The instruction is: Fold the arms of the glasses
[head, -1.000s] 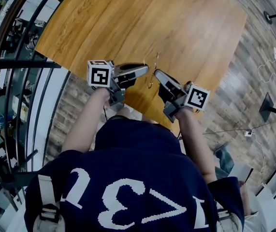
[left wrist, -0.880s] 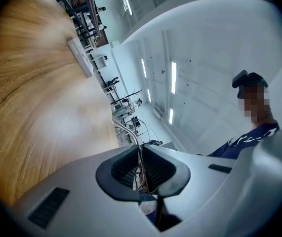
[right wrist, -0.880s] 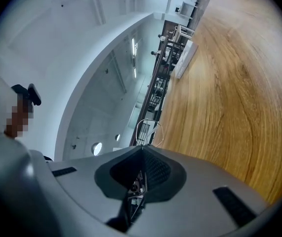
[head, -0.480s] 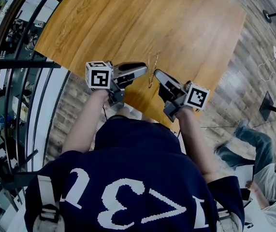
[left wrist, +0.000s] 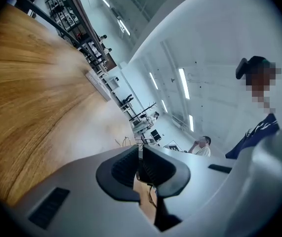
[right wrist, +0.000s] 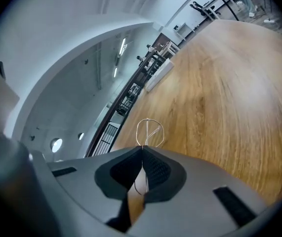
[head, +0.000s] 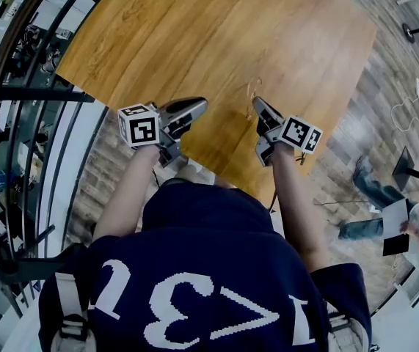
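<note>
The right gripper [right wrist: 141, 149] has its two jaws pressed together on the thin wire frame of the glasses [right wrist: 149, 131]. In the right gripper view one round wire rim stands up just beyond the jaw tips, with a straight piece of wire crossing inside it, and more wire runs down between the pads. Behind the rim is the wooden desk [right wrist: 229, 83]. I cannot tell if the glasses touch the desk or are held a little above it.

In the head view the right gripper [head: 257, 105] is over the near part of the desk [head: 194, 28], and the glasses [head: 254, 92] show only as a faint thin line at its tip. The left gripper [head: 200, 105] is at the same level, to the left, and apart from the glasses. In the left gripper view, the jaws of the left gripper [left wrist: 140, 149] are drawn together with only a narrow slit between the pads, and nothing is seen held there.

The person wears a dark blue shirt [head: 194, 284] with large white figures. A dark railing [head: 18, 86] runs at the left of the desk.
</note>
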`<control>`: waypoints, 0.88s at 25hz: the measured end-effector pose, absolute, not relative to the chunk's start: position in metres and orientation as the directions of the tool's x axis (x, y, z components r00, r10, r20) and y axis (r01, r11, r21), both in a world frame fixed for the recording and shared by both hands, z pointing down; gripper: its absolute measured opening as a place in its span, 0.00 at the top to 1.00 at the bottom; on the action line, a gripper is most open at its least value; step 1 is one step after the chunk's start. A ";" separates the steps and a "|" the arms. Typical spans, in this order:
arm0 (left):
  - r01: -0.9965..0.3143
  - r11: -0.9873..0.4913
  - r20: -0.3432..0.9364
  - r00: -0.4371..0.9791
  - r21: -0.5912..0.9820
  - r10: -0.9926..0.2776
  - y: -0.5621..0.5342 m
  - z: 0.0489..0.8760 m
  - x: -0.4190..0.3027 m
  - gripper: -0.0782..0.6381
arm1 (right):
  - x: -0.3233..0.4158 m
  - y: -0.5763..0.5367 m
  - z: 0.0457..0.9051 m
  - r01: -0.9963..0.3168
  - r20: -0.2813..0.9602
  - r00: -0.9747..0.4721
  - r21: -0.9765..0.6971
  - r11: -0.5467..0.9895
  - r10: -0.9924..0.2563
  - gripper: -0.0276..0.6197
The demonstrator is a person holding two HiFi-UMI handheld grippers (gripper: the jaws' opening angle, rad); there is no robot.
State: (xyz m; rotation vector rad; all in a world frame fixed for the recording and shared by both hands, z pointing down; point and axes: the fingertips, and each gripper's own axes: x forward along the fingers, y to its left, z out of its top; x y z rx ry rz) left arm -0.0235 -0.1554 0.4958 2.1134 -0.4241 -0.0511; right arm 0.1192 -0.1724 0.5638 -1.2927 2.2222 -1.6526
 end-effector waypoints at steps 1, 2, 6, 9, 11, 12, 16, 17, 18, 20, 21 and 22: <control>-0.286 -0.488 0.128 0.935 0.824 -0.331 -0.155 0.496 -0.025 0.85 | 0.122 -0.175 0.570 -0.584 0.414 -0.624 -0.810 0.044 -0.662 0.91; -0.292 -0.486 0.127 0.930 0.824 -0.344 -0.154 0.495 -0.027 0.85 | 0.124 -0.177 0.575 -0.598 0.431 -0.611 -0.801 0.031 -0.664 0.91; -0.326 -0.506 0.128 0.913 0.799 -0.387 -0.154 0.492 -0.034 0.87 | 0.125 -0.183 0.588 -0.634 0.478 -0.574 -0.773 -0.008 -0.665 0.91; -0.351 -0.510 0.139 0.903 0.785 -0.407 -0.156 0.493 -0.041 0.87 | 0.115 -0.188 0.593 -0.653 0.497 -0.561 -0.757 -0.015 -0.662 0.91; -0.356 -0.501 0.139 0.898 0.789 -0.418 -0.156 0.494 -0.045 0.87 | 0.110 -0.191 0.597 -0.663 0.508 -0.557 -0.748 -0.016 -0.658 0.91; -0.358 -0.498 0.138 0.895 0.790 -0.423 -0.155 0.493 -0.045 0.87 | 0.108 -0.192 0.598 -0.669 0.514 -0.554 -0.743 -0.017 -0.655 0.91; -0.368 -0.499 0.138 0.888 0.784 -0.438 -0.155 0.492 -0.049 0.87 | 0.100 -0.197 0.605 -0.698 0.546 -0.545 -0.716 -0.016 -0.636 0.91; -0.371 -0.498 0.139 0.886 0.784 -0.442 -0.156 0.491 -0.050 0.87 | 0.098 -0.198 0.606 -0.701 0.553 -0.544 -0.713 -0.020 -0.631 0.91; -0.374 -0.497 0.140 0.884 0.783 -0.445 -0.156 0.489 -0.052 0.87 | 0.096 -0.198 0.607 -0.700 0.556 -0.543 -0.713 -0.026 -0.630 0.91; -0.378 -0.498 0.139 0.882 0.780 -0.451 -0.159 0.486 -0.055 0.87 | 0.096 -0.199 0.603 -0.697 0.549 -0.539 -0.716 -0.028 -0.638 0.91; -0.379 -0.501 0.136 0.880 0.778 -0.454 -0.160 0.483 -0.056 0.87 | 0.097 -0.200 0.598 -0.698 0.541 -0.536 -0.716 -0.021 -0.648 0.91; -0.381 -0.506 0.133 0.879 0.774 -0.459 -0.162 0.481 -0.056 0.87 | 0.099 -0.201 0.592 -0.699 0.529 -0.531 -0.715 -0.011 -0.662 0.91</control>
